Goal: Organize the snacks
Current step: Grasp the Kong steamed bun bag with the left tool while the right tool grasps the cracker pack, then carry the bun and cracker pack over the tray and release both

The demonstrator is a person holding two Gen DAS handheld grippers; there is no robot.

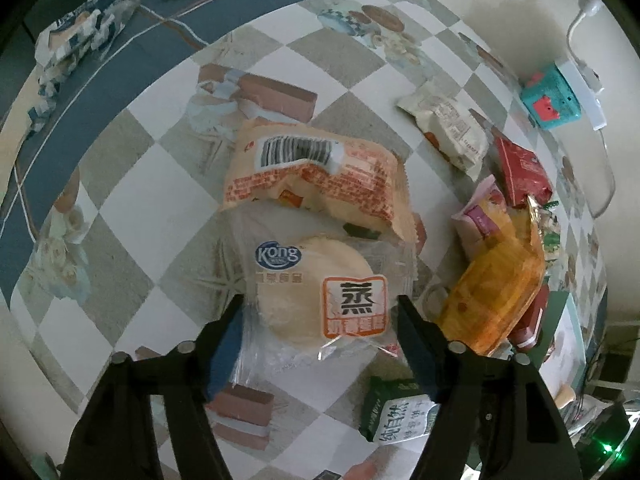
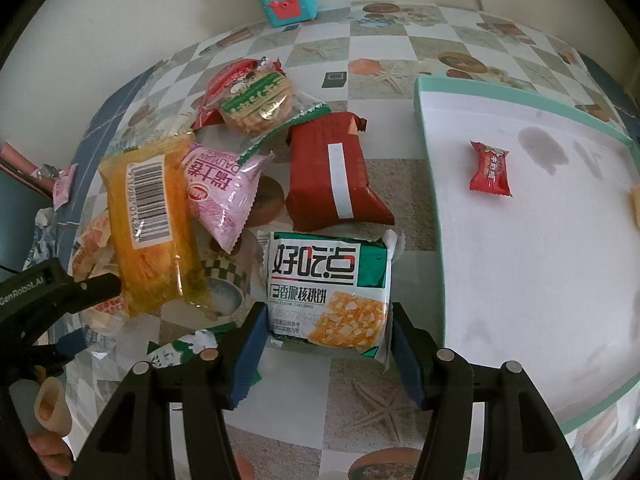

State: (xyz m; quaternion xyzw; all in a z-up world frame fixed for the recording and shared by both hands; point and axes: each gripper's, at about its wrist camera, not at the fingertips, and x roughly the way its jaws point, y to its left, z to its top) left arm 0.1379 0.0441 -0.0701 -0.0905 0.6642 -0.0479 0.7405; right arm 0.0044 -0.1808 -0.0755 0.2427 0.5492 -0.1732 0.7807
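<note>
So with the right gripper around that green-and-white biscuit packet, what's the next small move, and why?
Probably lift the green-and-white biscuit packet and carry it toward the white tray. The right gripper has its blue pads against both sides of the packet, so the grasp looks set. The tray lies just to its right and holds only a red candy and one item at its edge.

Steamed cake wrapper: clear glossy plastic film. Walnut biscuit pack: shiny printed foil-like plastic. Tabletop: smooth printed checkered covering. Tray: matt white inside.
</note>
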